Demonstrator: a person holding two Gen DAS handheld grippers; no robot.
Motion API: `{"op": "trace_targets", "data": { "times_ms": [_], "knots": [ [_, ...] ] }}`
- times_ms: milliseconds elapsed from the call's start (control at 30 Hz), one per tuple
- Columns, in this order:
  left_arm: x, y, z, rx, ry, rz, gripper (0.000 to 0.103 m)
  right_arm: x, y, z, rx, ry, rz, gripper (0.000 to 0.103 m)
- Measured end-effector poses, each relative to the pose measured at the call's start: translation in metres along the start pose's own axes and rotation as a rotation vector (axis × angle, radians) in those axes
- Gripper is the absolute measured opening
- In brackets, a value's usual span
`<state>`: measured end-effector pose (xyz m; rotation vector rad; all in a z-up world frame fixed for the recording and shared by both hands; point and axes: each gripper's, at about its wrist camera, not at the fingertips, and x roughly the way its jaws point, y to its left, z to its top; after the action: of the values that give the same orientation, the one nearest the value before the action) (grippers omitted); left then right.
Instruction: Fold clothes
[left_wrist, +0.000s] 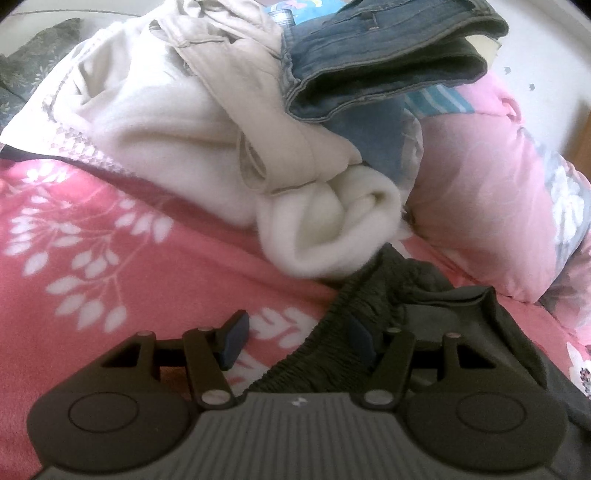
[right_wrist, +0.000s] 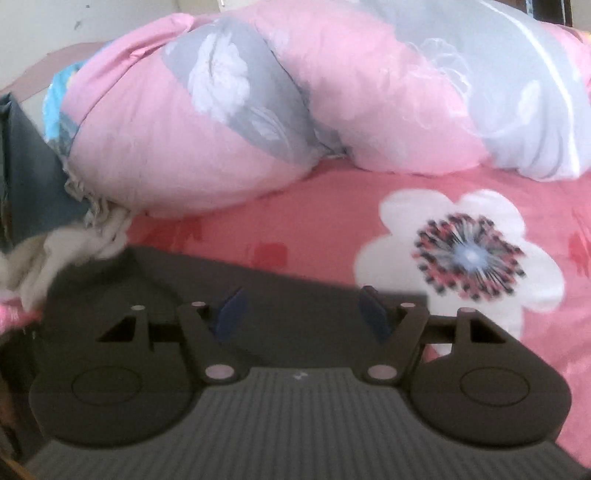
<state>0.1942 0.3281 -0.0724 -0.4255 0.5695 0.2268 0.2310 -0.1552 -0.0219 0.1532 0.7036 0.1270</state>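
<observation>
A dark olive garment with a ruched elastic waistband (left_wrist: 373, 314) lies on the pink floral bedsheet (left_wrist: 92, 258). My left gripper (left_wrist: 297, 338) is open, its jaws wide apart over the waistband edge. The same dark garment (right_wrist: 280, 288) lies flat under my right gripper (right_wrist: 301, 312), which is open above it. Behind the garment, a pile holds a cream fleece piece (left_wrist: 332, 225), beige trousers (left_wrist: 207, 107) and folded blue jeans (left_wrist: 388, 55).
A rolled pink and grey floral quilt (right_wrist: 295, 103) lies across the back of the bed; it also shows in the left wrist view (left_wrist: 498, 192). A wall stands behind. A large white flower print (right_wrist: 469, 254) marks the sheet on the right.
</observation>
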Motion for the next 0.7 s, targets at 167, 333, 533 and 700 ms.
{"op": "trace_targets", "data": {
  "times_ms": [167,333,533,700],
  "knots": [
    [-0.001,0.001,-0.001,-0.002,-0.005,-0.004,0.061,0.033,0.013,-0.008,-0.104,0.063,0.036,0.05],
    [0.0,0.004,-0.003,-0.016,-0.013,-0.016,0.061,0.102,0.01,0.01,-0.078,0.153,-0.017,0.049],
    [-0.001,0.002,-0.003,-0.009,-0.015,-0.008,0.061,0.109,-0.074,0.064,0.324,-0.04,-0.055,0.05],
    [0.0,0.001,-0.003,-0.001,-0.012,-0.004,0.062,0.062,-0.029,0.032,0.127,0.076,0.22,0.051]
  ]
}}
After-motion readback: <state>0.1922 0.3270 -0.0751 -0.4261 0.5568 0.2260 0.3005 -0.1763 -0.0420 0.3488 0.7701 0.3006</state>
